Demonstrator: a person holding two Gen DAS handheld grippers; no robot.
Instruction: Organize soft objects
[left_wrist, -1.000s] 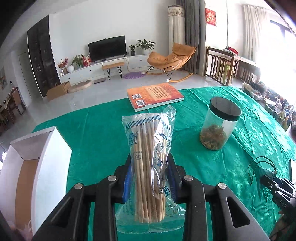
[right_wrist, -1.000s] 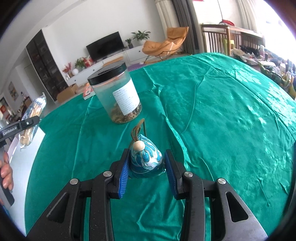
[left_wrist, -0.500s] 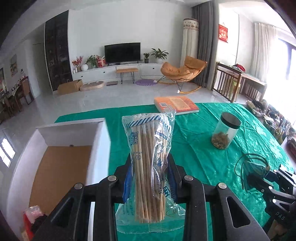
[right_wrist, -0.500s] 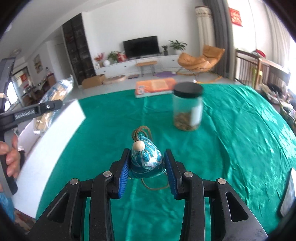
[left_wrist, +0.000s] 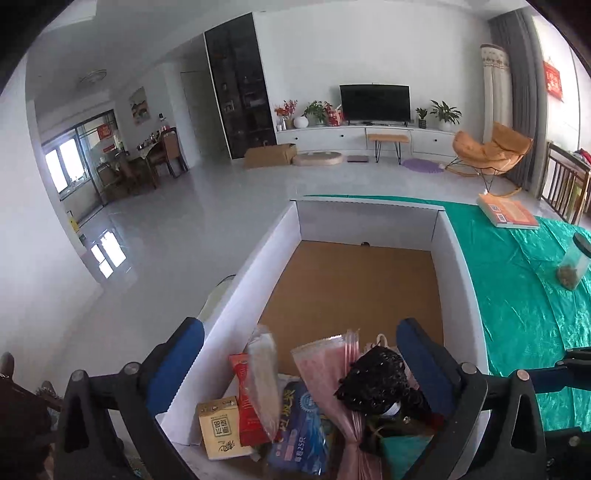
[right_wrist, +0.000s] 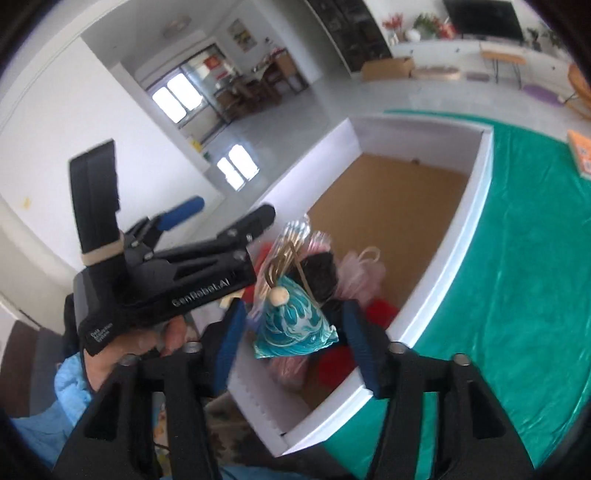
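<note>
Sachet (right_wrist: 295, 325) in teal and white sits between the spread pads of the right claw (right_wrist: 293, 332), above the near end of the white box (right_wrist: 476, 206); the jaws have just been opening and the pads no longer press on it, so it looks to be dropping out. Left claw (left_wrist: 299, 369) is also wide apart after just opening, nothing between its pads, and the bag of swabs (left_wrist: 262, 373) lies just ahead of it, tipped among the pile in the box.

Step in hand, as I judge it: releasing 2 soft items into the box at once. Beyond both claws the far half of the box floor is bare cardboard. To the right of the box, on the green counter (left_wrist: 517, 295), a jar (left_wrist: 574, 266) and a book (left_wrist: 508, 214) stand well apart from either claw.

Next move calls for lifting both claws clear of the box walls without snagging the sachet's loop, then turning toward the counter for whatever soft things remain.
</note>
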